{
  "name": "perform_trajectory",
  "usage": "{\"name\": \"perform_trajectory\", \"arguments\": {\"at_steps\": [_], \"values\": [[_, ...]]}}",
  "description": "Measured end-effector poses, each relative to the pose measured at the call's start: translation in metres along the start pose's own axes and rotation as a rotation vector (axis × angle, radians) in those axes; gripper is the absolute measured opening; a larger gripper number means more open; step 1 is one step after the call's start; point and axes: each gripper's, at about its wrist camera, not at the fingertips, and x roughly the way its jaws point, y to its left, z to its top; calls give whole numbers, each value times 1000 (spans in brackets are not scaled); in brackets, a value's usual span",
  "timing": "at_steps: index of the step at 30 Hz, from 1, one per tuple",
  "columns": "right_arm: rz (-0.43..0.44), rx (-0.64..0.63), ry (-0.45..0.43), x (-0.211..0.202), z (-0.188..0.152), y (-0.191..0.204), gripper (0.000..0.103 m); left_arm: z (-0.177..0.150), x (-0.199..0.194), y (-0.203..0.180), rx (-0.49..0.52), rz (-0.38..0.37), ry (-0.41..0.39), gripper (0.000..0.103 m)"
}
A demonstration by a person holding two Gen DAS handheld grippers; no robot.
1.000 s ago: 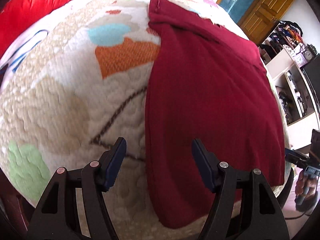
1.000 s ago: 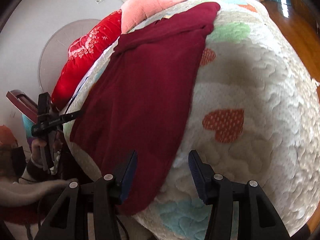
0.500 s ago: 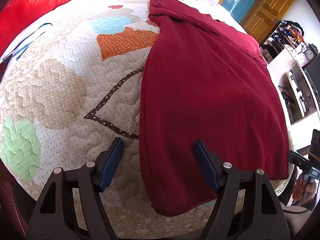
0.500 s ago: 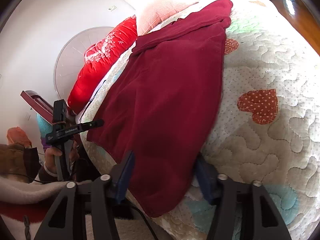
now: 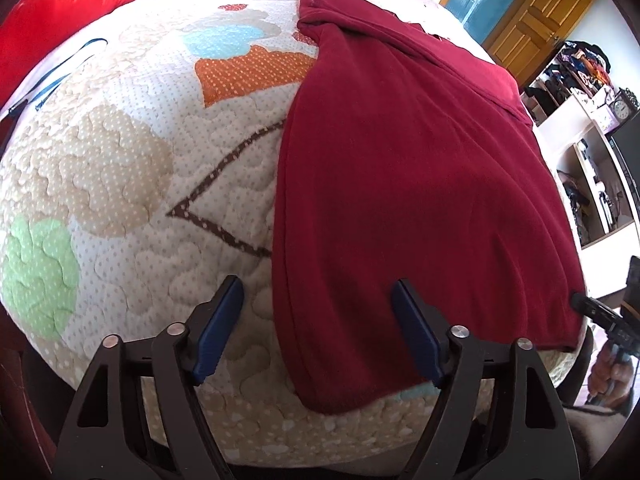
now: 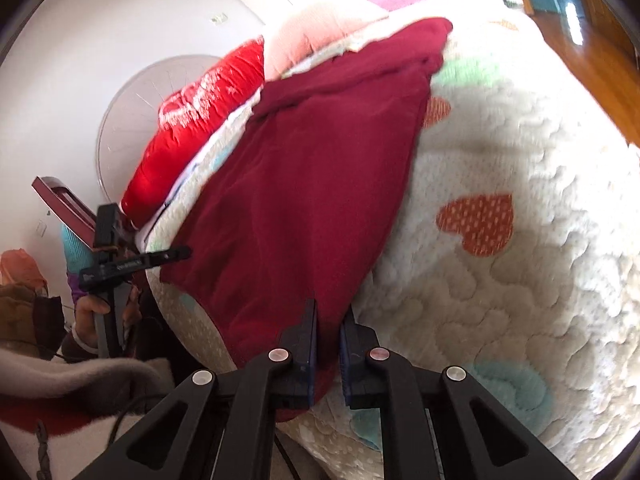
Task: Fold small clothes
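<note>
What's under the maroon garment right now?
The maroon garment lies on the patterned quilt, whose patches show beside it. Whatever lies beneath the cloth itself is covered.

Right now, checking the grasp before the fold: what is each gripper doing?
Left gripper: open, jaws astride the garment edge, just widened.
Right gripper: just closed on the garment's corner.

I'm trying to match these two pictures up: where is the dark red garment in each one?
Left wrist view: the dark red garment fills the right half, lying on the quilted bedspread.
Right wrist view: it runs through the middle, its near corner pinched in the right gripper.
Shared landmark: the bright red pillow at the bed's far end.
</note>
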Motion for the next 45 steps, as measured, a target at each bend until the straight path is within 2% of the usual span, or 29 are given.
{"name": "perform_trajectory", "arguments": {"at_steps": [2,4,9,10,11,12,14,15,19,21,26,30,34,37,40,42,43,44,45], "values": [[50,39,-10,2,-2,-5,13,-4,-1,-2,11,6,2,79],[76,50,3,5,-4,-7,25,-6,-1,-2,16,5,2,80],[110,22,-5,9,-4,-1,33,-7,1,-4,24,7,10,80],[122,23,-4,12,-4,-1,33,-6,1,-5,29,9,8,76],[131,18,2,14,-3,1,32,-7,-1,-6,35,6,3,69],[130,1,14,14,-2,4,32,-6,-2,-7,43,-9,2,49],[152,-21,7,12,2,8,13,-5,-6,-7,50,-33,4,29],[181,-17,-11,8,4,7,12,-3,-8,-7,55,-59,5,9],[275,-22,-99,-6,31,14,11,11,-19,-12,81,-117,-14,8],[306,-36,-141,-12,50,17,11,24,-25,-9,57,-164,-35,7],[297,-73,-245,-12,104,21,11,76,-42,2,-3,-243,-134,7],[268,-59,-320,-6,159,16,11,133,-45,-3,-1,-258,-220,6],[205,-10,-360,5,215,-6,11,203,-33,-13,-4,-243,-274,6],[120,34,-374,23,259,-30,11,252,-12,-18,-15,-180,-302,6],[44,107,-404,46,295,-60,11,295,21,-18,-77,-125,-312,6],[7,173,-371,60,315,-79,21,319,43,-13,-101,-146,-279,7],[-39,196,-347,64,319,-83,38,328,55,-9,-121,-158,-245,9],[-71,203,-348,64,320,-85,46,333,61,-6,-135,-156,-225,11],[-76,198,-367,59,319,-87,46,337,63,-6,-132,-156,-212,18]]}}
